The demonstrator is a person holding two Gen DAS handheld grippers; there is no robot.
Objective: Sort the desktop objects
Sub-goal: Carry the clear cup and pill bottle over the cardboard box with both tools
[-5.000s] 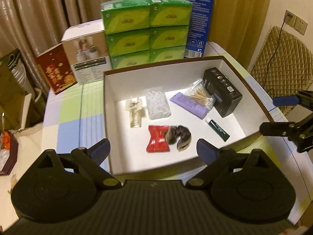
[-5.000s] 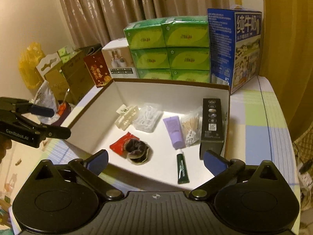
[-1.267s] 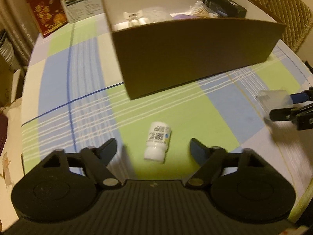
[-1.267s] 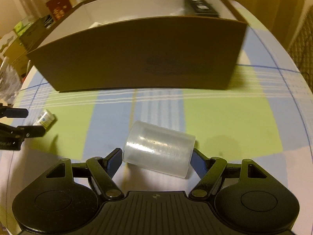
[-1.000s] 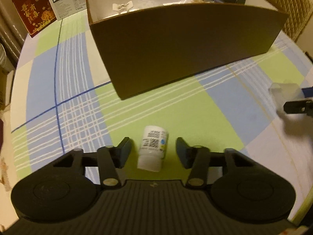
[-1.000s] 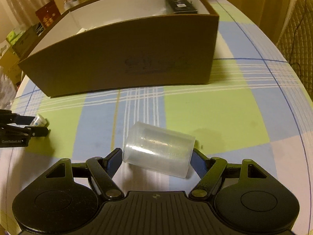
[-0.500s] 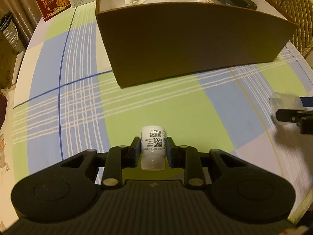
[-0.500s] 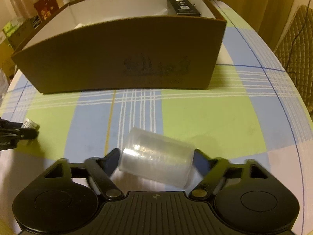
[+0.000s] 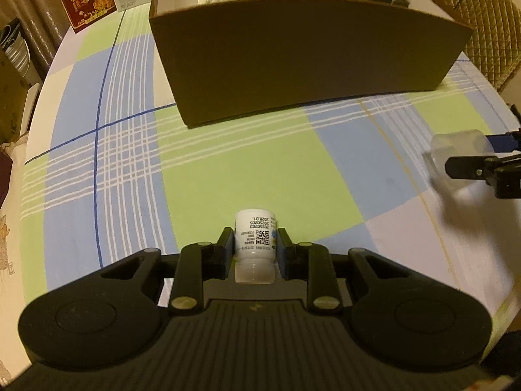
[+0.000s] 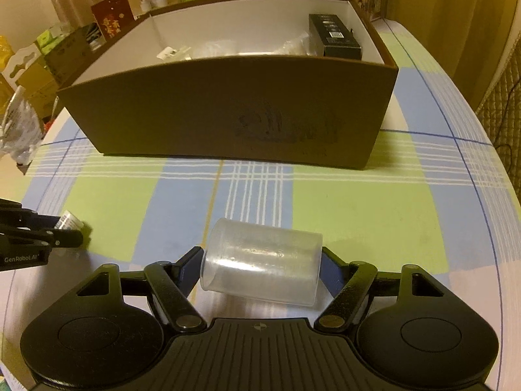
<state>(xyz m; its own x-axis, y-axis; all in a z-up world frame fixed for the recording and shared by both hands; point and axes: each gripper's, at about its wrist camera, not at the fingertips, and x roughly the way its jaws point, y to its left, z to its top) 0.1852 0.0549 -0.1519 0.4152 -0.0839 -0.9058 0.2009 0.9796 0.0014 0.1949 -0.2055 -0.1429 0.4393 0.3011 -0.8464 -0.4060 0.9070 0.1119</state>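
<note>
Both wrist views look steeply down, near the tablecloth (image 9: 260, 169); both share the box (image 10: 228, 110).

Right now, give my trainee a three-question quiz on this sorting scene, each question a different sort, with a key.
1. True or false: the left gripper is shut on the small white bottle.
2. Multiple choice: the clear plastic cup between the right gripper's fingers lies A) upright, B) on its side, C) upside down inside the box.
3. Fill in: the black carton rests inside the brown ____.

Key: 1 true; 2 B; 3 box.
</note>
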